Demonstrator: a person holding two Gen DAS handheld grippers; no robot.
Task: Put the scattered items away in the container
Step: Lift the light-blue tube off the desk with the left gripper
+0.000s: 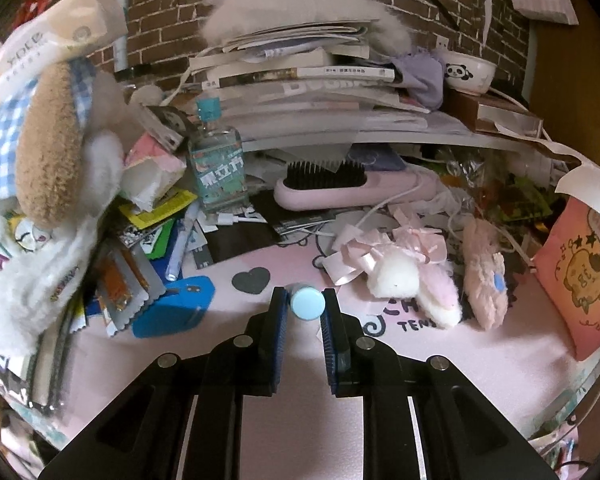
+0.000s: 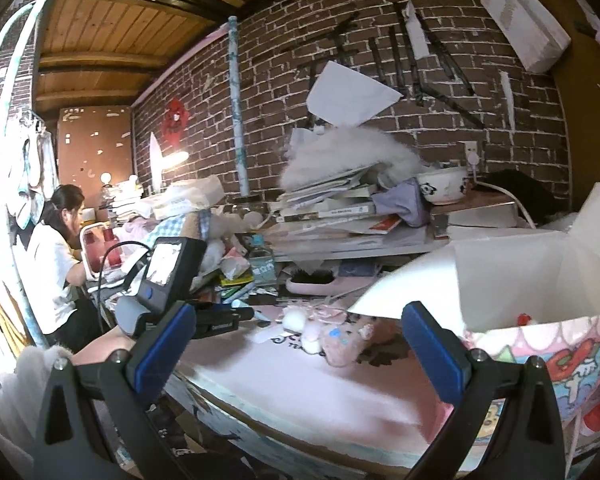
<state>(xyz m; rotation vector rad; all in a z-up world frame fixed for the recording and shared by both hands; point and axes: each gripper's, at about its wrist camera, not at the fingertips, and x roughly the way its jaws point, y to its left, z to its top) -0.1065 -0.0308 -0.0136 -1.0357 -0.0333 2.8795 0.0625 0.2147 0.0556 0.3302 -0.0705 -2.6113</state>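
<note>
We hold a small tube with a pale blue round cap (image 1: 307,302) in our left gripper (image 1: 304,307), its pads closed in against the cap from both sides. The tube's long axis runs away from the camera, cap end facing us, the body hidden behind it, just above the pink mat (image 1: 300,360). Our right gripper (image 2: 296,344) hangs with its jaws spread wide and nothing between them, over the mat's near edge. The open patterned box (image 2: 539,344) stands at the right, just beside the right finger (image 2: 431,348).
</note>
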